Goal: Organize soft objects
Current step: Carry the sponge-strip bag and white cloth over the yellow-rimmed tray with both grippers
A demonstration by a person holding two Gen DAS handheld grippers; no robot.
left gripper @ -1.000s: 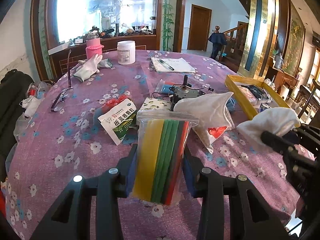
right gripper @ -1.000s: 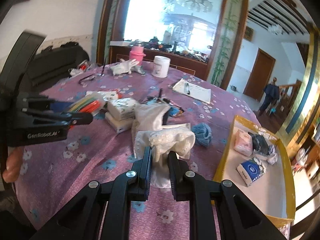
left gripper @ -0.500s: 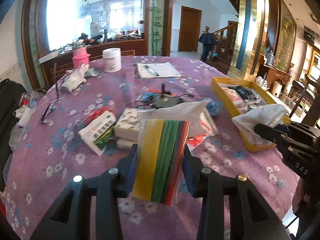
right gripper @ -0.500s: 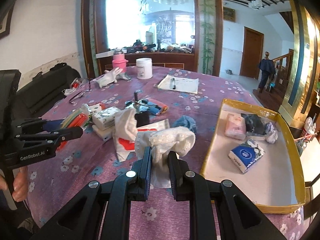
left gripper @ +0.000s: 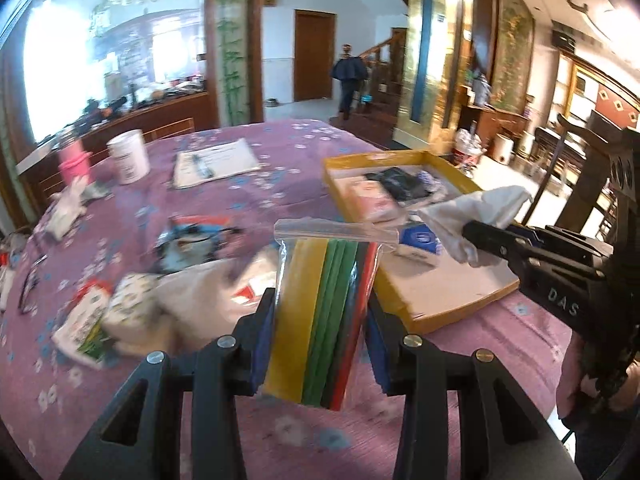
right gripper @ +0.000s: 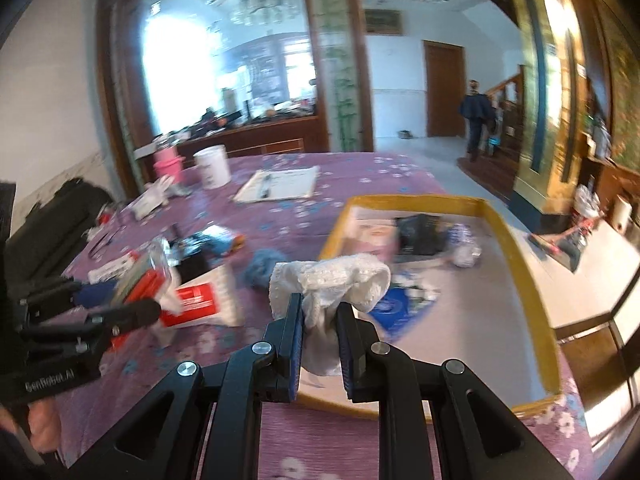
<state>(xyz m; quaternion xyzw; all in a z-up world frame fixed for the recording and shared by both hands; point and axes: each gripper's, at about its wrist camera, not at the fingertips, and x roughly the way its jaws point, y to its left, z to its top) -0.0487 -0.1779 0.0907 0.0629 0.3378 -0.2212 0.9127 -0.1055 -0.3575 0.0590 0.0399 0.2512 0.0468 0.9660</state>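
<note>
**Mid-transfer: two items in hand, tray partly filled**

Both grippers loaded. Left gripper (left gripper: 320, 332) clamped on a clear zip bag of coloured sheets (left gripper: 320, 320) (yellow, green, red), held upright above the table edge, just short of the yellow tray (left gripper: 440, 316). Right gripper (right gripper: 318, 336) pinched on a white cloth (right gripper: 332, 284), held above the near rim of the tray, cloth drooping between the jaws.

Done so far, judging by the layout: pink pack (right gripper: 370, 238), dark bundle (right gripper: 420, 232), blue tissue pack (right gripper: 394, 306) and a crumpled clear wrap (right gripper: 464, 250) already in the tray.

Left on the purple tablecloth (right gripper: 340, 184): blue fuzzy ball (right gripper: 262, 266), white bag with red print (right gripper: 202, 300), patterned tissue packs (left gripper: 130, 308), green-and-white sachet (left gripper: 82, 332), white gloves (right gripper: 154, 196) near the pink bottle (right gripper: 168, 162). Roughly halfway at best.

Hard to read:
- Heavy motion blur in both views; labels unreadable.
- Dark bundle in tray: material unclear.
- Clutter mid-table (blue/black tangle) not identifiable; soft or not, cannot tell.
- Tray's near-right corner partly blocked by right gripper body in left view.
- Left table edge cut off by fisheye rim.
</note>
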